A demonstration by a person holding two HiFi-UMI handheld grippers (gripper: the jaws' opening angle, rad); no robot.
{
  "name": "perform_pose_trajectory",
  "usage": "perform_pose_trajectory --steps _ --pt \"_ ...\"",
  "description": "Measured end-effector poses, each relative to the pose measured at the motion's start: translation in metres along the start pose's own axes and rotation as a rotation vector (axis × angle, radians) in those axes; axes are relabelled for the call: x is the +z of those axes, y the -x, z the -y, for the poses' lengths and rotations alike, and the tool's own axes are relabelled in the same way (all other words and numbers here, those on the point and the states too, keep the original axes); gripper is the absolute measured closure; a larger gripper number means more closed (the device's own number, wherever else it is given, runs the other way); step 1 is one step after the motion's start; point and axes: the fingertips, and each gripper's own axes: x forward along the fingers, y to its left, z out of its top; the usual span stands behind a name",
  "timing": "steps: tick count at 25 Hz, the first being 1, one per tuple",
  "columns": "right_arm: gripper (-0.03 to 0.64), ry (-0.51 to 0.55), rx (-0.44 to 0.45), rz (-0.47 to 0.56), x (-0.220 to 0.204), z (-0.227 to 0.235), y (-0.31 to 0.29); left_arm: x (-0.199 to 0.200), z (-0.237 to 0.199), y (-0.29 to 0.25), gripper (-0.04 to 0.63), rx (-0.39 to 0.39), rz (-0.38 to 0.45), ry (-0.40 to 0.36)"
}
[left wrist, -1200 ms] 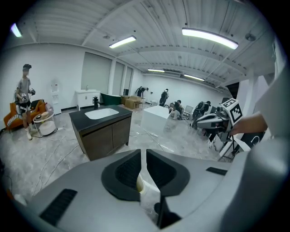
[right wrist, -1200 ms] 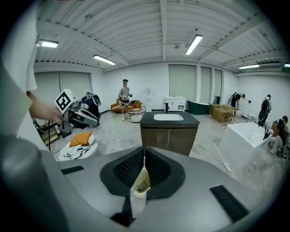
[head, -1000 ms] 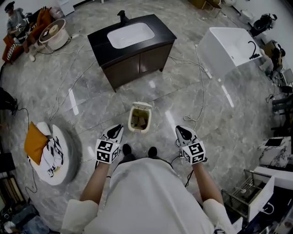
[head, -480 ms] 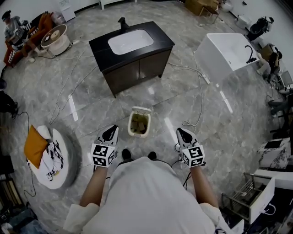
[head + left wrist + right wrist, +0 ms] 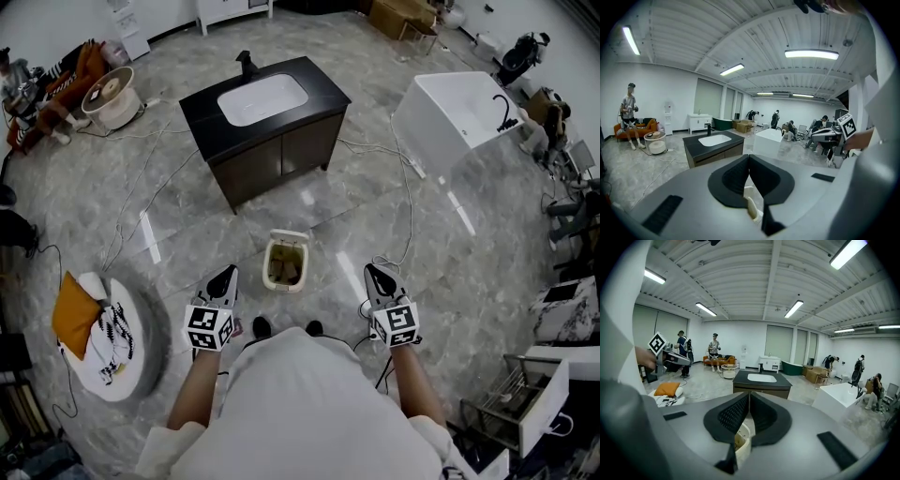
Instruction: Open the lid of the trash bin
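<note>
Our left gripper (image 5: 223, 279) and right gripper (image 5: 378, 277) hang empty, jaws pressed together, the left's just closed. We judge that is because the small cream plastic trash bin (image 5: 286, 263), ahead and below between both jaw pairs, already stands open.

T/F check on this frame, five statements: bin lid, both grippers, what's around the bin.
1. The trash bin is open, its lid raised. True.
2. The left gripper grips the lid. False: its jaws have just closed on nothing, and it is apart from the bin.
3. The bin stands on the floor between the person's shoes and the dark sink cabinet. True.
4. The right gripper has its jaws wide apart. False: they are together, with nothing between them.
5. The orange cushion lies in the bathtub. False: it lies on the round white pouf.
</note>
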Motion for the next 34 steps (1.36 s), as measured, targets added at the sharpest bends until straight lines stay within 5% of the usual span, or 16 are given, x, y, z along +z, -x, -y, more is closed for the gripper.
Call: perform_pose_trajectory --steps 34 --pt "0.584 -0.041 -0.003 0.029 0.012 0.019 -0.003 0.013 -0.003 -0.009 0.577 0.012 0.022 -0.007"
